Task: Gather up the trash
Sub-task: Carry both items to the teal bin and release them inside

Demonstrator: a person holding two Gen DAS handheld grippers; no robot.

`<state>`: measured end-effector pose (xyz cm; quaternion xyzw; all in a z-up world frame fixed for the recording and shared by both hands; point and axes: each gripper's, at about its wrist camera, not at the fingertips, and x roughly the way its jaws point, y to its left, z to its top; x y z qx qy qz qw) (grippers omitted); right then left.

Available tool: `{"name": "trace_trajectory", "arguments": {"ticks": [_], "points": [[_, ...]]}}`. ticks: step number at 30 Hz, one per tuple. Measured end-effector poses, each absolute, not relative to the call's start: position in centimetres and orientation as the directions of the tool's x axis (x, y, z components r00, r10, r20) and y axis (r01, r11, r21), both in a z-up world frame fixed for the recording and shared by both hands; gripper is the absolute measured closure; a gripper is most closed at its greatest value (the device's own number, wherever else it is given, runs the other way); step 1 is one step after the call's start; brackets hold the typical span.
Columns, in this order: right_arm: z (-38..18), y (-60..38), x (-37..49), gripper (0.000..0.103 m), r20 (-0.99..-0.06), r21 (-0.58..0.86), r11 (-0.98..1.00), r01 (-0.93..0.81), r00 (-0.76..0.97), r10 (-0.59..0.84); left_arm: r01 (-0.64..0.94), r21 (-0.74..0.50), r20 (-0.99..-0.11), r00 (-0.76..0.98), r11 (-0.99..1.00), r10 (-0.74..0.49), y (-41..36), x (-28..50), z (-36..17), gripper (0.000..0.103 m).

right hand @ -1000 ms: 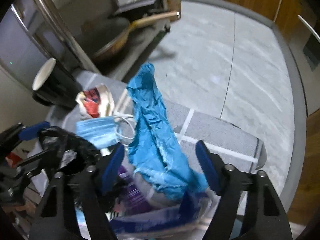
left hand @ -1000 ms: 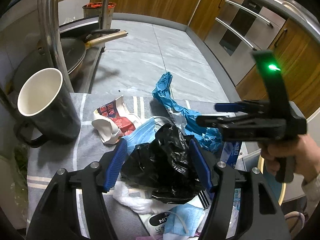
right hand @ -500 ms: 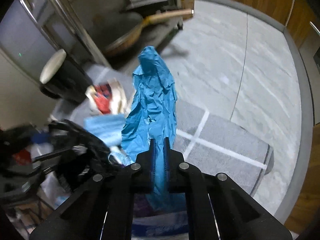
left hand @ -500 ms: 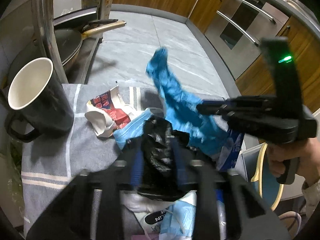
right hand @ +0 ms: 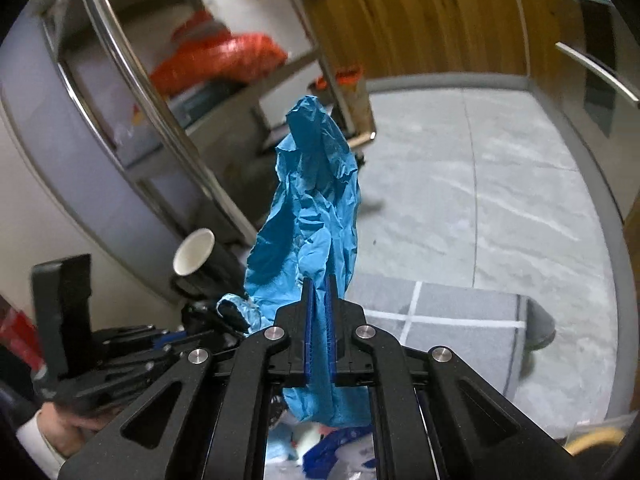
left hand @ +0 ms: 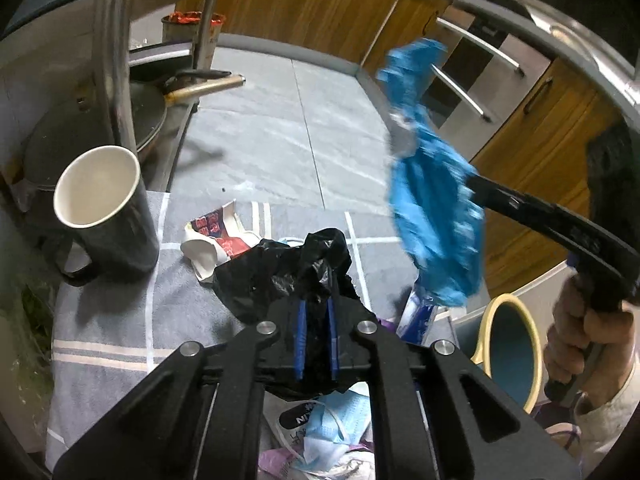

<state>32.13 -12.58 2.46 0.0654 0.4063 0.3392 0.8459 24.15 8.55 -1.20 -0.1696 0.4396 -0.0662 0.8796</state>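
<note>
My left gripper (left hand: 316, 308) is shut on a crumpled black plastic bag (left hand: 280, 272) and holds it just above the grey striped cloth (left hand: 116, 320). My right gripper (right hand: 319, 284) is shut on a crumpled blue wrapper (right hand: 312, 208) and holds it up in the air; the wrapper also shows in the left wrist view (left hand: 432, 208), right of the black bag. A red-and-white crushed wrapper (left hand: 216, 236) lies on the cloth. Face masks and packets (left hand: 328, 428) lie under my left gripper.
A black mug (left hand: 108, 216) with a white inside stands on the cloth at left. A blue bin with a yellow rim (left hand: 508, 352) stands low at right. A metal rack with a pan (left hand: 148, 108) is behind the mug. Wooden cabinets (left hand: 320, 4) line the far floor.
Both grippers have shut, the left on the black bag and the right on the blue wrapper. The right gripper has lifted the wrapper up off the pile and to the right.
</note>
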Motion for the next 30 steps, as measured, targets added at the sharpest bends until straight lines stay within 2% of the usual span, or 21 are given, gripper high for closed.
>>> {"name": "trace_trajectory", "arguments": {"ticks": [11, 16, 25, 30], "points": [[2.5, -22.2, 23.3, 0.097, -0.588, 0.453, 0.803, -0.386, 0.548, 0.595, -0.005, -0.409, -0.638, 0.717, 0.912, -0.283, 8.4, 21.6, 3.4, 0.096], [1.6, -26.1, 18.8, 0.097, -0.567, 0.491, 0.81, -0.319, 0.589, 0.576, 0.06, -0.459, -0.576, 0.74, 0.886, -0.348, 6.6, 20.4, 4.8, 0.096], [0.4, -32.1, 14.2, 0.097, -0.542, 0.509, 0.837, -0.199, 0.681, 0.492, 0.269, -0.391, -0.536, 0.71, 0.88, -0.456, -3.1, 18.2, 6.5, 0.096], [-0.4, -35.4, 12.9, 0.097, -0.541, 0.507, 0.851, -0.136, 0.719, 0.437, 0.359, -0.346, -0.561, 0.661, 0.867, -0.498, -9.2, 17.3, 5.7, 0.096]]}}
